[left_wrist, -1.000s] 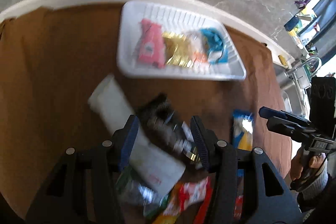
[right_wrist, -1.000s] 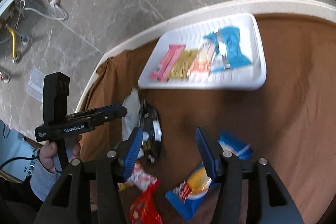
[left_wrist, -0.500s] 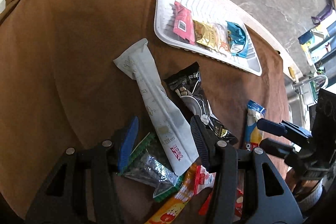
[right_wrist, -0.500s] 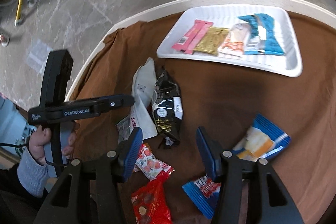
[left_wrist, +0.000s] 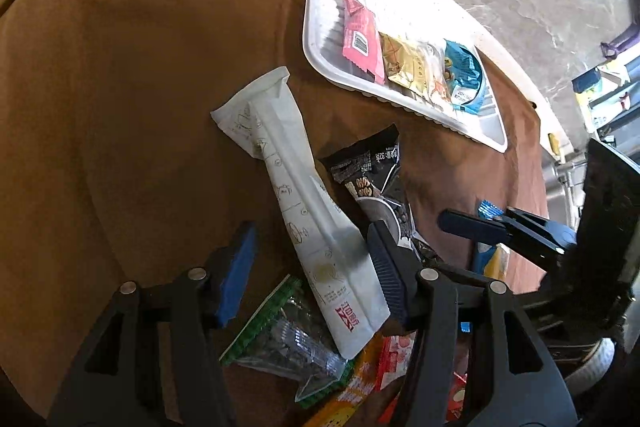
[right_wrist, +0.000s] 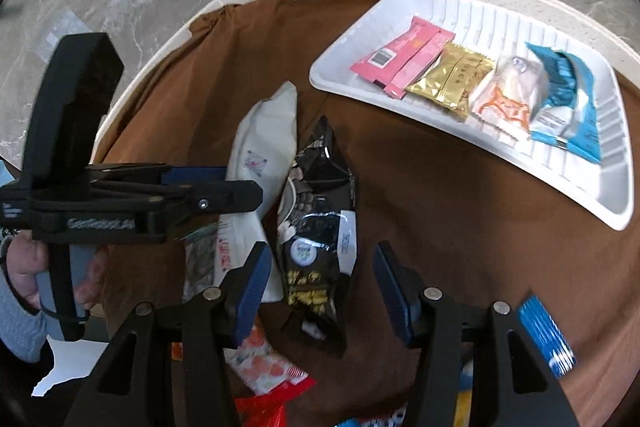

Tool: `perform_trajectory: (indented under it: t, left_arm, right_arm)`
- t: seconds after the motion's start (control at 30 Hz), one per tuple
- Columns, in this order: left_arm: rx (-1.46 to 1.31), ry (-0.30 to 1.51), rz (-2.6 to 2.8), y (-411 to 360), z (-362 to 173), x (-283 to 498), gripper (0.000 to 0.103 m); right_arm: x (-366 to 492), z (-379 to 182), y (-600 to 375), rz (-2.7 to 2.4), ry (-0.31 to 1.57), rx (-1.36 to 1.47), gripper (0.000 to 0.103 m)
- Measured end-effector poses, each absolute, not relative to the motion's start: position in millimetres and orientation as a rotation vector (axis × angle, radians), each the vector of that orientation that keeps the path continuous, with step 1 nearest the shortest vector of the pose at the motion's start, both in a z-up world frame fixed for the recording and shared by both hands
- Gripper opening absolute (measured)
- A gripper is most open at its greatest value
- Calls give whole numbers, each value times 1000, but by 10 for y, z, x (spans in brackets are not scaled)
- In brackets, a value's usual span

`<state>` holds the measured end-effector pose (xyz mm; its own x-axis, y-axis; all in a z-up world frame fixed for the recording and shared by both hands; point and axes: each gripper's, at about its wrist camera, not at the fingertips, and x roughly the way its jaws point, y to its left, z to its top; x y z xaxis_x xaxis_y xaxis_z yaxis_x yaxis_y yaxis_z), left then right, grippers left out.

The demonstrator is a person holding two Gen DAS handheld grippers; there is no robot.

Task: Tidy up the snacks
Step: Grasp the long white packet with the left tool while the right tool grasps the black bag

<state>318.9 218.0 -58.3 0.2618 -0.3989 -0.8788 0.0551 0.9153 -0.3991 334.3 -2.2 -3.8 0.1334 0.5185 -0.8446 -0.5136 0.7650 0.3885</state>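
Left wrist: white packet (left_wrist: 316,227) lies between parted, just-opening fingers (left_wrist: 236,275) (nothing gripped).

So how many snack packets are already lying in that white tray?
4, side by side in the white tray: a pink packet at its left end, then a gold packet, a clear packet with orange print and a blue packet. More could hide beneath.

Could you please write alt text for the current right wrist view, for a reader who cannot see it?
The right gripper hangs open over a black snack packet lying beside a long white packet on a brown cloth. Behind, a white tray holds pink, gold, white-orange and blue packets in a row. At left, the left gripper reaches over the white packet.
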Motion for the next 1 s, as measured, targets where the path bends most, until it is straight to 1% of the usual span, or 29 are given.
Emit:
perform_trajectory:
  t: [0.23, 0.33, 0.37, 0.47, 0.53, 0.6, 0.7, 1.0]
  left_arm:
    - [-321, 1279, -336, 2147, -660, 3265, 55]
    - [-305, 1271, -343, 2124, -665, 3285, 55]
    - [-299, 1269, -348, 2115, -667, 3295, 55]
    - [-290, 1266, -364, 2102, -674, 3288, 51]
    - [-309, 1268, -389, 2087, -687, 3279, 39]
    - [-306, 1262, -391, 2054, -684, 3273, 38]
    - [-307, 1256, -398, 2025, -676, 3263, 32]
    - [-341, 1253, -439, 2038, -662, 3236, 28]
  right_arm:
    - [3450, -156, 73, 778, 1264, 5, 56]
    - [3470, -179, 87, 787, 1264, 12, 49]
    - [3478, -183, 85, 790, 1262, 18, 49]
    - [3492, -198, 67, 800, 1257, 39, 48]
    - [3493, -209, 36, 807, 1256, 62, 47]
    - [3479, -211, -15, 813, 1254, 78, 46]
    - [3442, -206, -121, 816, 1250, 108, 45]
    - [3500, -192, -419, 821, 1262, 268, 44]
